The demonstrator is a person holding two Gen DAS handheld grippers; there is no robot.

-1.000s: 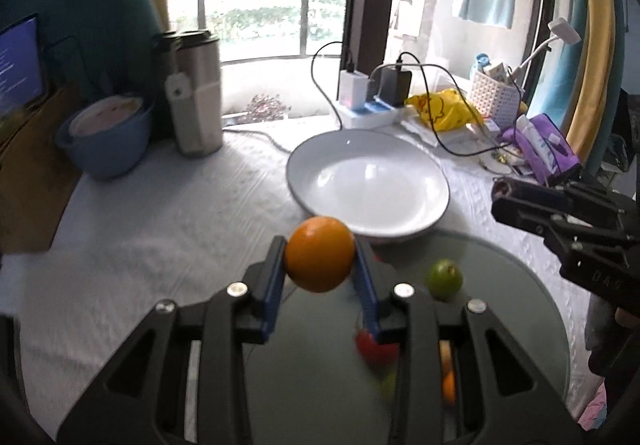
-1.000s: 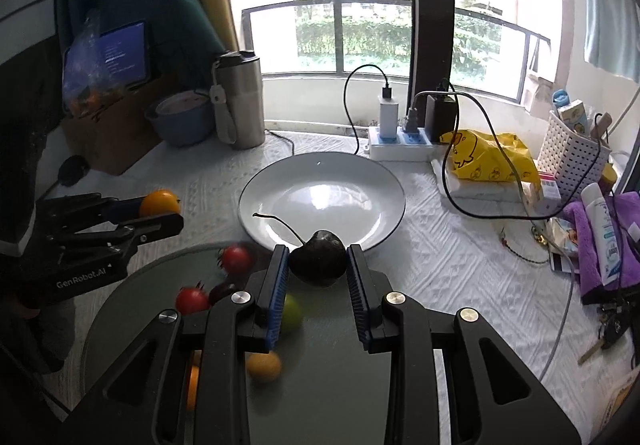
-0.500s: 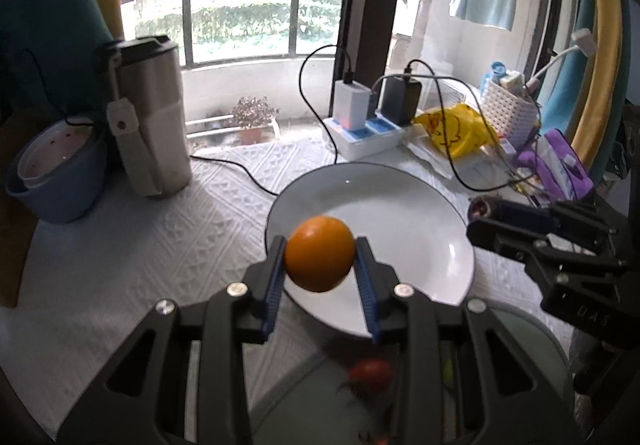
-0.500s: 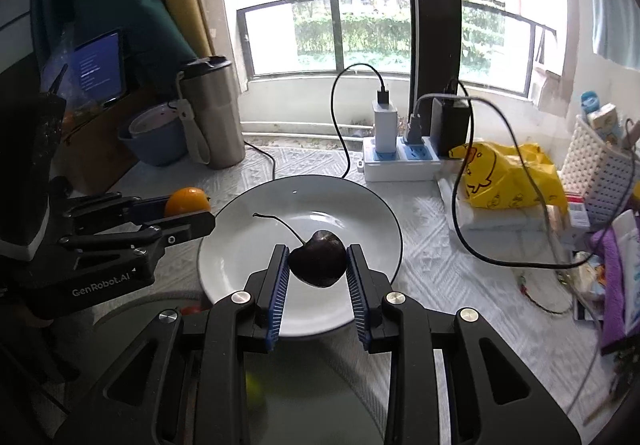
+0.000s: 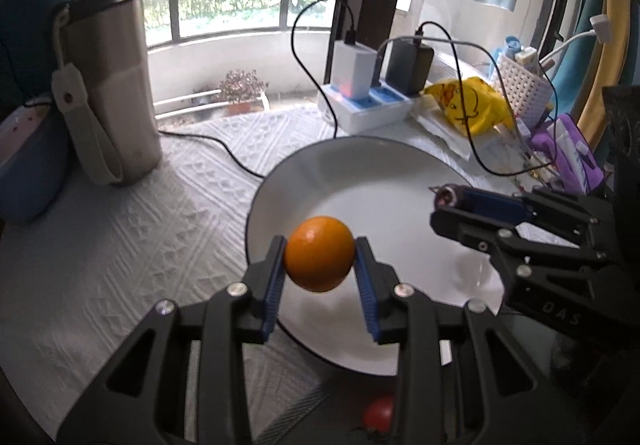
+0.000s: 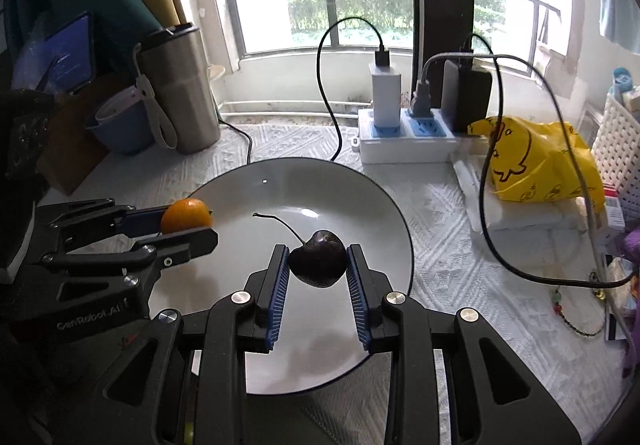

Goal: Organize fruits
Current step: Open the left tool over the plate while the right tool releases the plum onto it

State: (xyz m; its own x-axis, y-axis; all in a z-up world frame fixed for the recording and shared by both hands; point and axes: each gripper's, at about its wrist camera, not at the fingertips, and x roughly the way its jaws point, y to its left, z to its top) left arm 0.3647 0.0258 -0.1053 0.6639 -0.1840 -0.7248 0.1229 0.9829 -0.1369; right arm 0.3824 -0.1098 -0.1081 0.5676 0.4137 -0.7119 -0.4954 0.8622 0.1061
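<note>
Clearly round and bright, the orange (image 5: 319, 253) has a glossy, finely dimpled skin with a pale highlight near its top; it is close to a sphere, so no long axis can be told. It sits pinched between the blue-padded fingers (image 5: 276, 283) of the left gripper (image 5: 320, 265), which are closed on its two sides, and it hangs above the near left part of the white plate (image 5: 400, 181), clear of the surface. The cherry (image 6: 318, 264) is very dark, almost black, shiny, and somewhat heart-shaped, broader at the top than at the bottom. Its thin stem (image 6: 280, 223) rises from the dimple at its top and curves away up and to the left in the right wrist view, ending in a small hook over the plate's middle. The right gripper (image 6: 318, 269) has its fingers (image 6: 358, 285) closed on the cherry's flanks and holds it above the plate's near half. Seen from the right wrist, the orange is to the left of the cherry, apart from it, over the plate's left rim. The plate rests on the bench (image 6: 440, 213), which is covered with a white textured cloth. A small red fruit (image 5: 378, 413) lies below the left gripper, near the plate's edge.
</note>
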